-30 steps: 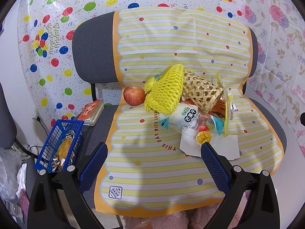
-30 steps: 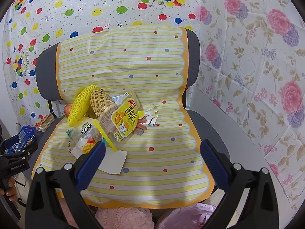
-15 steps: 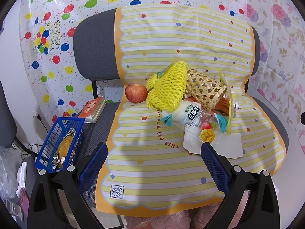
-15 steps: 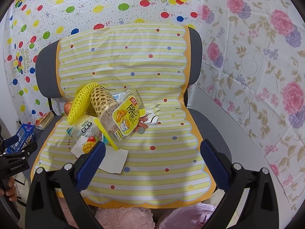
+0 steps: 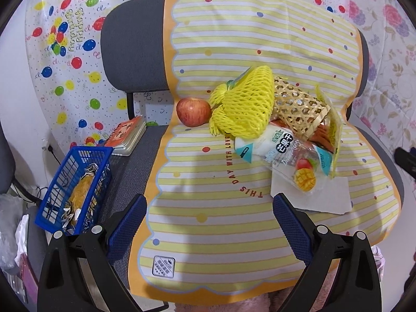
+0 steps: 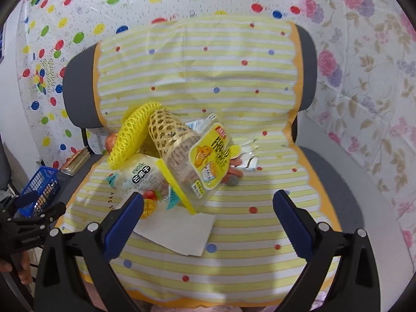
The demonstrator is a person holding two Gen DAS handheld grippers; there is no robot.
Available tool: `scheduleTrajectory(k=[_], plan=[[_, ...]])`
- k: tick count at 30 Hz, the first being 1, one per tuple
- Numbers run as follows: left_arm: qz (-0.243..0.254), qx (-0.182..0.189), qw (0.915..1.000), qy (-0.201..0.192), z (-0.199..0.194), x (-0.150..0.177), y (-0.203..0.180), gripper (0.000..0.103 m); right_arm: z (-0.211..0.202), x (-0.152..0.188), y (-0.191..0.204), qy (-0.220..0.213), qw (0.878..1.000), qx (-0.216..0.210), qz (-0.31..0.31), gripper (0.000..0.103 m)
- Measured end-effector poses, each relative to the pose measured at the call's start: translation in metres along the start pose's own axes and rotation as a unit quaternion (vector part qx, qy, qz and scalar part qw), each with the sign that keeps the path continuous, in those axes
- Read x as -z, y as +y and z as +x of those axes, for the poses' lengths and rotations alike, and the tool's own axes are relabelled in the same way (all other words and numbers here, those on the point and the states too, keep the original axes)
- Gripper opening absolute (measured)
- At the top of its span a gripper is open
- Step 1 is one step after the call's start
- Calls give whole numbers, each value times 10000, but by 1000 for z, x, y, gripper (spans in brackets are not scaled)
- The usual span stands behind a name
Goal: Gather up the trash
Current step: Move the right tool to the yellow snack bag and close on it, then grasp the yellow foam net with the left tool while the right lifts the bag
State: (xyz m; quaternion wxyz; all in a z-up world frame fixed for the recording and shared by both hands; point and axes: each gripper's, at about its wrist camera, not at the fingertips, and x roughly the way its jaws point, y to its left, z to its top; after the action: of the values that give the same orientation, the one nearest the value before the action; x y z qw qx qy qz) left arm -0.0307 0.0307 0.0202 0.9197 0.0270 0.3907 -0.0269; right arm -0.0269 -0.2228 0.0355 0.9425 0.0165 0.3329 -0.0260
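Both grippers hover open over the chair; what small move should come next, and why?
Probably ease the left gripper forward onto the mango snack bag. It is open and empty, the bag lies nearest at the pile's front, and the blue basket already holding wrappers sits on its side.

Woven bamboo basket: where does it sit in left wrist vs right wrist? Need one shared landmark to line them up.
Left wrist: woven bamboo basket right of centre, lying tipped, just right of the yellow foam net.
Right wrist: basket left of centre, mouth toward the camera, the net curling over its left side.
Shared landmark: the mango snack bag, in front of the basket in both.
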Motion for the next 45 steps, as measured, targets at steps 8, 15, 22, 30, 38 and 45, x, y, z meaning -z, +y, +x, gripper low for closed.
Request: scheduleTrajectory(k=[8,15,22,30,38,45], plan=[[-101,19,9999,123,17,-5,12,95,64,-8,34,237,9982,299,-455,97],[-35,-51,9999,102,24,-9,17,95,100,-16,41,321,9965,513,-577,67],[-68,450,9990,12,26,-23,9,95,77,-28,16,-46,9977,556,-385,6],[187,618,9976,-263,37,-53,-22,95,-5,-28,-57,-651,9947,653,459,4],[623,746,9940,-497,66,-83,-67,64,-47,-8,-79,-909,9905,697,758,3],[1108,-42,9936,-198,129,-102,-93,68,-57,-3,-91,-908,9897,708,852,3]])
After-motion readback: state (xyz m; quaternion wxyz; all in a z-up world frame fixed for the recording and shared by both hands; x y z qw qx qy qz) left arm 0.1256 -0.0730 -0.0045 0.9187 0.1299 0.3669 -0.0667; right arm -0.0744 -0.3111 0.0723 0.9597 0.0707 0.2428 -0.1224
